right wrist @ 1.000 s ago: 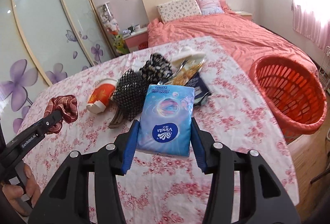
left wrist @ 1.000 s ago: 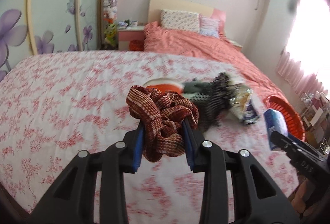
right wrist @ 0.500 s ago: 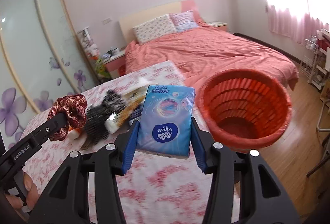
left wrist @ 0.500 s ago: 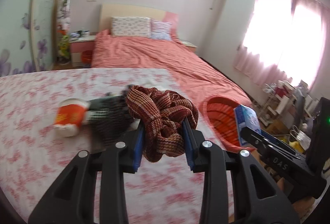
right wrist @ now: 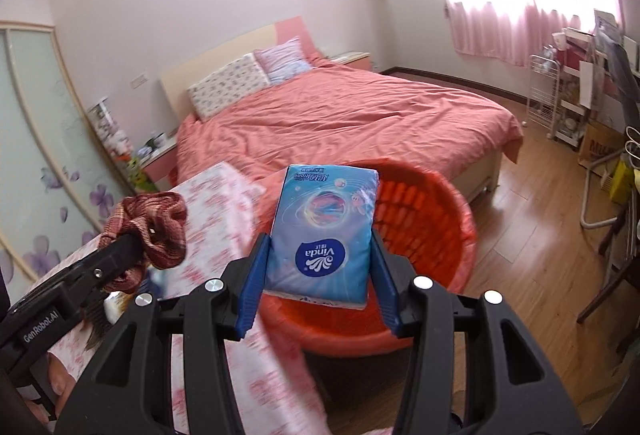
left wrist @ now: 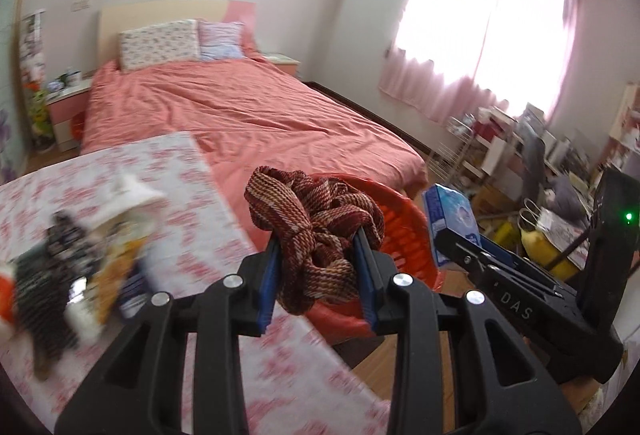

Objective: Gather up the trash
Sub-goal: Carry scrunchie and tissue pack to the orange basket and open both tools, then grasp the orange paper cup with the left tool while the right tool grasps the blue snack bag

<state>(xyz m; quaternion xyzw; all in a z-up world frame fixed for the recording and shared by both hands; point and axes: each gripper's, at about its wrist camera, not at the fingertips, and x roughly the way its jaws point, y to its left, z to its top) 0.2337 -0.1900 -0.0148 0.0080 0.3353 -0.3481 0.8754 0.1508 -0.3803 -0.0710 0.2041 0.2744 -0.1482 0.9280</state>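
My left gripper (left wrist: 318, 255) is shut on a bundle of red-and-tan woven cloth (left wrist: 316, 219), held above the near rim of the orange basket (left wrist: 404, 235). In the right wrist view my right gripper (right wrist: 322, 247) is shut on a blue Vinda tissue pack (right wrist: 326, 227), which hangs over the orange basket (right wrist: 424, 219). That same view shows the left gripper (right wrist: 132, 255) with the woven cloth (right wrist: 154, 225) at lower left. The tissue pack (left wrist: 450, 223) and the right gripper (left wrist: 460, 239) appear at the right of the left wrist view.
The basket stands on the wooden floor beside a surface with a pink floral cloth (left wrist: 192, 203), where a blurred pile of wrappers and dark items (left wrist: 80, 267) lies. A bed with a coral cover (right wrist: 344, 123) is behind. Shelves and clutter (right wrist: 580, 103) line the right wall.
Both grippers have swung right from over the floral surface toward the orange basket, each still holding its item. The pile of wrappers has slid to the left of the left wrist view.
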